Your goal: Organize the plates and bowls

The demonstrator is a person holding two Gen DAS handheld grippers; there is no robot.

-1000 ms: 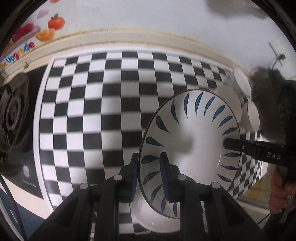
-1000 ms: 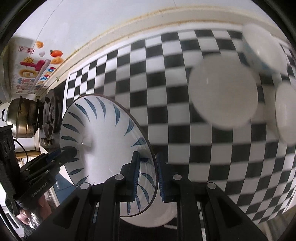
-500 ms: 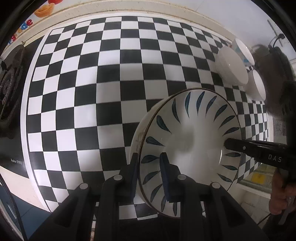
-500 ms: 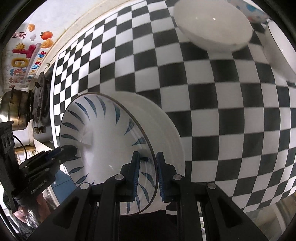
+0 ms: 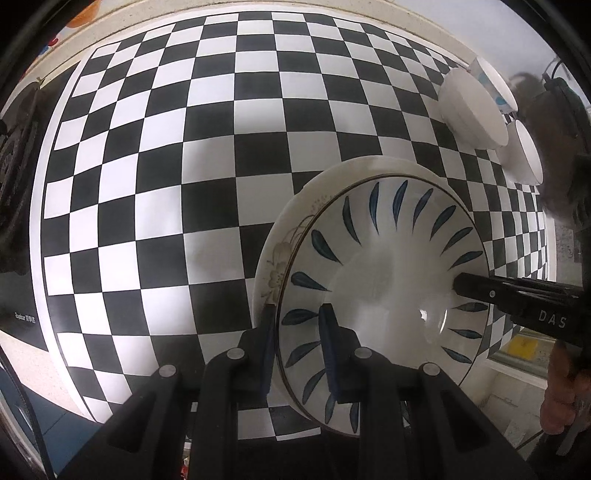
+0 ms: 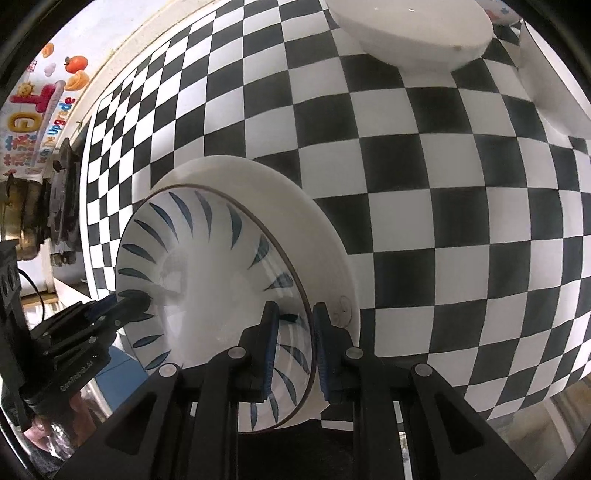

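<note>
A white bowl with blue leaf marks (image 5: 384, 266) (image 6: 207, 266) is held by two opposite sides of its rim. My left gripper (image 5: 297, 332) is shut on the rim's near-left side. My right gripper (image 6: 294, 343) is shut on the opposite side, and it reaches in from the right in the left wrist view (image 5: 480, 291). The left gripper (image 6: 133, 299) shows at the left in the right wrist view. Right under the bowl lies a white plate with a faint flower print (image 5: 284, 251) (image 6: 314, 236) on the checkered cloth (image 5: 184, 147). Whether the bowl touches it is unclear.
White bowls (image 5: 472, 110) (image 5: 524, 155) and a blue-patterned cup (image 5: 491, 85) stand at the cloth's far right; the bowls (image 6: 410, 33) (image 6: 554, 92) also show in the right wrist view. A stove with a metal pot (image 6: 18, 214) lies left. A person's hand (image 5: 561, 398) holds the right gripper.
Both grippers have come down toward the cloth with the bowl between them. The flower-print plate has appeared directly beneath the bowl. The grips look unchanged.
</note>
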